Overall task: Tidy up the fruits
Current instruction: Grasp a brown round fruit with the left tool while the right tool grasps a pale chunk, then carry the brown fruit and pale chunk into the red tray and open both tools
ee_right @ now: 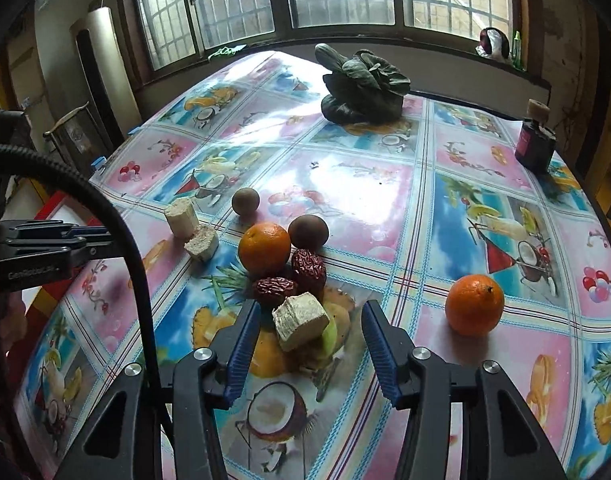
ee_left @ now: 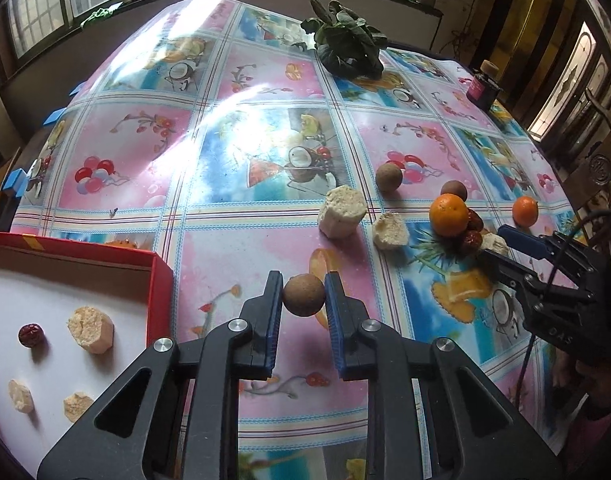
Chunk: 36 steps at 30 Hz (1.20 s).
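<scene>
Two dates and an orange crowd the pale chunk.

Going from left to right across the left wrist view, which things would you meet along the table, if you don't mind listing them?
Red box → brown round fruit gripped by the left gripper → large pale chunk → nearer orange → farther orange → right gripper.

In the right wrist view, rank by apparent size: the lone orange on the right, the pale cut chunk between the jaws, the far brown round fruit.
1. Lone orange, though it looks close to the next.
2. Pale cut chunk, nearest the camera, so likely flattered.
3. Far brown round fruit, smallest; distance may shrink it.
</scene>
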Each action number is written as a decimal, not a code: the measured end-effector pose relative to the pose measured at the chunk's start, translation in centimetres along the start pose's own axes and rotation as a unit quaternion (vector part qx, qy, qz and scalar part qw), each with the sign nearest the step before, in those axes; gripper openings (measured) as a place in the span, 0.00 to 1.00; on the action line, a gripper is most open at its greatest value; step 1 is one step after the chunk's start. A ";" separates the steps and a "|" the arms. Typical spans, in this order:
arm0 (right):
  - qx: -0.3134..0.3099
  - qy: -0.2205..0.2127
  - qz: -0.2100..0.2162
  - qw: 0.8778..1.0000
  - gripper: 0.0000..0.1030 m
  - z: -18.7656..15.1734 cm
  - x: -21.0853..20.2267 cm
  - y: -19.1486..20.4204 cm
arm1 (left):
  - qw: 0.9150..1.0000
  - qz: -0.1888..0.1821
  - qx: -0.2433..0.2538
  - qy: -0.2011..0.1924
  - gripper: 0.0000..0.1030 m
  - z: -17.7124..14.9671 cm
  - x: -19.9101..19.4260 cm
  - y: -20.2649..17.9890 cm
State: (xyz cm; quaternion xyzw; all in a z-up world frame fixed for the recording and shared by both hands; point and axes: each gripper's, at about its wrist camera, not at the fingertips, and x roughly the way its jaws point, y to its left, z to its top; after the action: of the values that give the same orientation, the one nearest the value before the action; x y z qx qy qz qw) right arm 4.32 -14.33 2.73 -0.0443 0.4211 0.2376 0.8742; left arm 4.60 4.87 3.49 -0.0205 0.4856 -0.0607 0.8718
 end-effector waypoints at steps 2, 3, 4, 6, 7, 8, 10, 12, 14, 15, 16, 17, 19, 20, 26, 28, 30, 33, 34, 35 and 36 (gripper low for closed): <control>0.001 0.012 0.011 1.000 0.27 0.2 0.6 -0.1 | 1.000 -0.006 0.001 0.000 0.20 -0.3 -0.4 -0.1; -0.002 0.010 0.008 1.000 0.27 0.2 0.5 0.1 | 1.000 -0.009 0.001 0.000 0.20 -0.4 -0.5 -0.1; -0.006 0.012 0.003 1.000 0.27 0.1 0.4 0.3 | 1.000 -0.010 0.001 -0.001 0.20 -0.5 -0.8 -0.1; -0.010 0.015 0.001 1.000 0.27 -0.3 0.1 0.8 | 1.000 -0.014 0.003 -0.003 0.20 -0.9 -1.3 -0.1; -0.008 0.013 0.003 1.000 0.27 -0.4 -0.2 1.0 | 1.000 -0.015 0.005 -0.004 0.20 -1.0 -1.5 -0.1; -0.006 0.009 0.004 1.000 0.27 -0.6 -0.7 1.1 | 1.000 -0.017 0.006 -0.005 0.20 -1.2 -1.8 -0.2; 0.001 0.000 0.012 1.000 0.27 -1.0 -1.7 1.6 | 1.000 -0.020 0.010 -0.006 0.20 -1.7 -2.4 -0.3; 0.007 -0.012 0.018 1.000 0.27 -1.5 -2.8 2.2 | 1.000 -0.022 0.012 -0.009 0.20 -2.3 -3.0 -0.2; 0.011 -0.022 0.027 0.999 0.27 -1.9 -3.7 3.1 | 1.000 -0.022 0.013 -0.010 0.20 -2.9 -3.6 -0.1; 0.012 -0.027 0.030 0.999 0.27 -2.1 -4.1 3.6 | 1.000 -0.019 0.014 -0.011 0.20 -3.1 -3.8 0.0; 0.012 -0.030 0.035 0.999 0.27 -2.2 -4.5 4.1 | 1.000 -0.017 0.013 -0.012 0.20 -3.4 -4.1 0.1; 0.012 -0.033 0.040 0.999 0.27 -2.4 -4.8 4.7 | 1.000 -0.016 0.012 -0.013 0.20 -3.7 -4.4 0.3; 0.010 -0.035 0.049 0.998 0.27 -2.6 -5.1 5.8 | 1.000 -0.012 0.010 -0.015 0.20 -4.2 -4.9 0.7; 0.008 -0.036 0.051 0.998 0.27 -2.7 -5.2 6.4 | 1.000 -0.009 0.009 -0.017 0.20 -4.5 -5.2 0.9; -0.004 -0.037 0.076 0.996 0.27 -2.7 -5.4 9.7 | 1.000 0.011 0.007 -0.028 0.20 -6.2 -6.9 2.3; -0.011 -0.038 0.084 0.996 0.27 -2.6 -5.4 10.9 | 0.999 0.017 0.002 -0.032 0.20 -6.6 -7.4 3.0; -0.022 -0.037 0.091 0.995 0.27 -2.5 -5.4 12.3 | 0.999 0.022 -0.003 -0.035 0.20 -7.1 -7.9 3.8; -0.038 -0.036 0.101 0.994 0.27 -2.0 -5.2 14.4 | 0.999 0.030 -0.013 -0.040 0.20 -7.6 -8.7 5.2; -0.043 -0.036 0.104 0.993 0.27 -1.9 -5.2 15.1 | 0.998 0.032 -0.017 -0.041 0.20 -7.7 -8.9 5.6; -0.048 -0.037 0.107 0.992 0.27 -1.8 -5.2 15.8 | 0.998 0.035 -0.021 -0.043 0.20 -7.9 -9.2 6.1; -0.053 -0.037 0.110 0.992 0.27 -1.7 -5.2 16.4 | 0.998 0.038 -0.024 -0.045 0.20 -8.1 -9.4 6.6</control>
State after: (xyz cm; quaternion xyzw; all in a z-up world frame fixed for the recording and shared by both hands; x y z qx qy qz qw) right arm -7.08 -2.23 7.60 -0.0352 0.3775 0.3562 0.8540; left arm -6.66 12.78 6.55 -0.0262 0.4478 -0.0149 0.8936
